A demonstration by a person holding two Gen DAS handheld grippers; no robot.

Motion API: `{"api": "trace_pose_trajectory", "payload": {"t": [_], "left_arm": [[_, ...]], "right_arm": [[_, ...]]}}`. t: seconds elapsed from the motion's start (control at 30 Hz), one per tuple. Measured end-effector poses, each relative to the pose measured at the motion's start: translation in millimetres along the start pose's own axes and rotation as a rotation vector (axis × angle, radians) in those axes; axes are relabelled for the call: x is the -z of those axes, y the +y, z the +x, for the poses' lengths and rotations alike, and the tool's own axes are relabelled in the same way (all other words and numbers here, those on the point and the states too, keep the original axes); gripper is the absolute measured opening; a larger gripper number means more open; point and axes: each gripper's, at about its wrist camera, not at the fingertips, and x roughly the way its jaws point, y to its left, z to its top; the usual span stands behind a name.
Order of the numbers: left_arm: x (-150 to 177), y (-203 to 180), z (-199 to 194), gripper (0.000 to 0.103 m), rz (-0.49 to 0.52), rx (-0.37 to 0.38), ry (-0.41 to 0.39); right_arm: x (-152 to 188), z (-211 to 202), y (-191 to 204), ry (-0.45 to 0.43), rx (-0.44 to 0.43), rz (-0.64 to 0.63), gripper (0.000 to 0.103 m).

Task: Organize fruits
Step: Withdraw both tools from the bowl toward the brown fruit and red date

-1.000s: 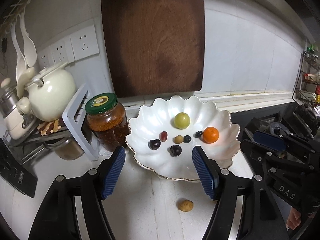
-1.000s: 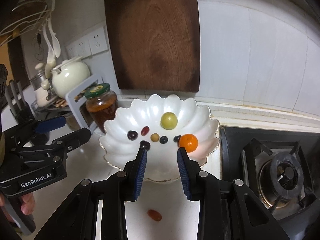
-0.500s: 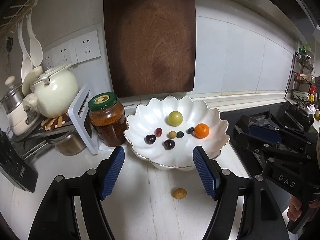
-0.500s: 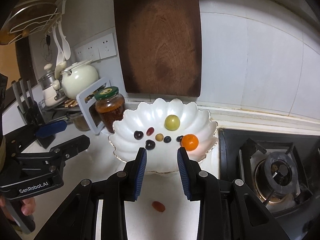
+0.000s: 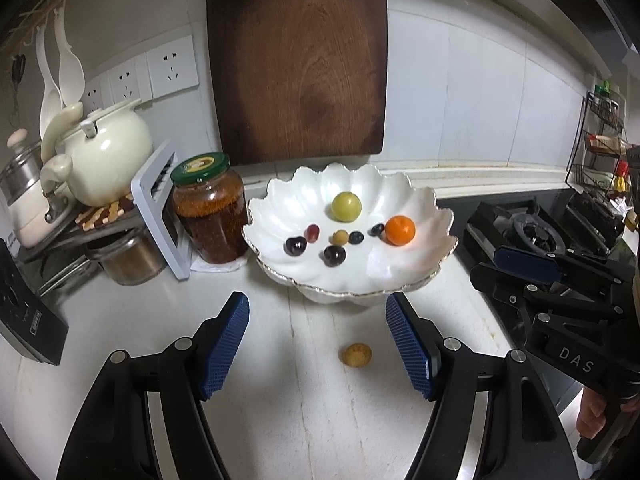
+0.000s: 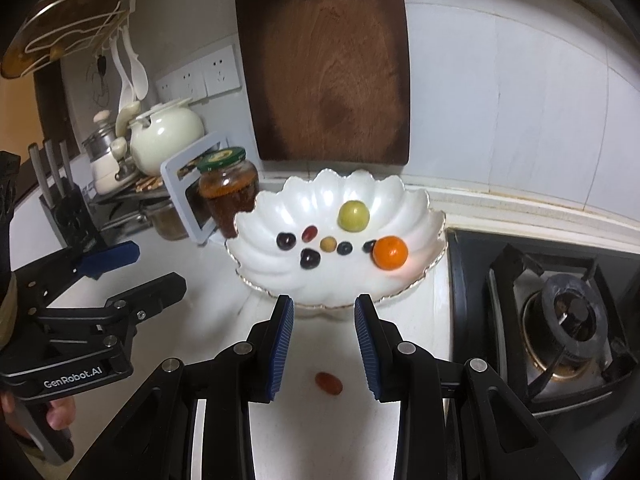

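A white scalloped bowl (image 5: 416, 208) (image 6: 416, 208) holds a green plum (image 5: 346, 207), an orange (image 5: 399, 230), two dark cherries (image 5: 295, 245), a red grape, a small yellow fruit and blueberries. A small yellow fruit (image 5: 356, 355) lies on the counter in front of the bowl, between the fingers of my open, empty left gripper (image 5: 318, 344). A small red fruit (image 6: 328, 383) lies on the counter between the fingers of my open, empty right gripper (image 6: 324, 340). Each gripper shows in the other's view: the right one (image 5: 560, 304), the left one (image 6: 100, 280).
A green-lidded jar (image 5: 210, 212) stands just left of the bowl, with a white rack, a cream teapot (image 5: 106, 160) and a knife block (image 6: 68, 208) further left. A dark cutting board (image 5: 298, 56) leans on the wall behind. A gas stove (image 6: 560, 312) is at the right.
Both grippers have pulled back from the bowl and risen a little, so the bowl looks smaller and farther. The two loose fruits on the counter have not moved. Jaws unchanged.
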Motion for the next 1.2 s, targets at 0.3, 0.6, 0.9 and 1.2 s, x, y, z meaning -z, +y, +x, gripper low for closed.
{"api": "trace_pose_trajectory", "payload": {"t": [0.3,0.6,0.9,1.2], "left_arm": [[16,-1,9,0.071,0.004,0.016,0.026],[33,-5,25,0.071,0.022,0.049,0.055],[44,-8,41,0.07,0.048,0.078,0.072],[53,-12,57,0.07,0.083,0.106,0.09]], "right_arm": [[19,11,0,0.058,-0.015,-0.005,0.033],[37,26,-1,0.114,-0.027,-0.008,0.033],[47,40,-3,0.15,-0.025,-0.015,0.033],[56,53,-5,0.18,-0.028,-0.032,0.033]]}}
